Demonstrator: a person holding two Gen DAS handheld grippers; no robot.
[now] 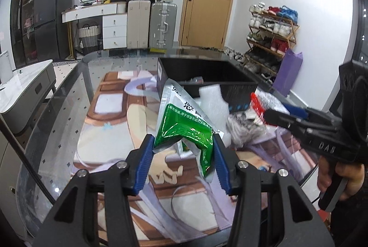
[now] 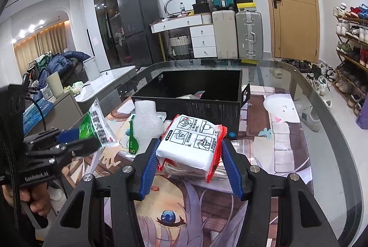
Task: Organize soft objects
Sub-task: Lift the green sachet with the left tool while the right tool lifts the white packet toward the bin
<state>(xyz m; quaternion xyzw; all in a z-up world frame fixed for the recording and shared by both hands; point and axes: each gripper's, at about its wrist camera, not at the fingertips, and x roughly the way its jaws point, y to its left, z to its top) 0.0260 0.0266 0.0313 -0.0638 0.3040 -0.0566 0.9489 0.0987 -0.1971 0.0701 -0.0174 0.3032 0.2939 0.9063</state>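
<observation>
In the left wrist view my left gripper [image 1: 184, 148] is shut on a green and silver pouch [image 1: 181, 122], lifted off the table and crumpled between the blue pads. My right gripper [image 2: 191, 155] is shut on a white pack with red edges [image 2: 193, 143], held just above the mat. Behind both stands an open black box [image 2: 195, 90] with a small packet inside. The right wrist view also shows the left gripper [image 2: 76, 138] with its pouch [image 2: 96, 125] at the left. In the left wrist view the right gripper [image 1: 269, 115] sits at the right.
White foam [image 2: 147, 122] and a small green packet [image 2: 133, 143] lie on the printed mat in front of the box. Clear bags [image 1: 243, 127] are heaped near the right gripper. The glass table's curved rim [image 2: 322, 108] runs along the right, with a shoe rack [image 2: 349, 39] beyond it.
</observation>
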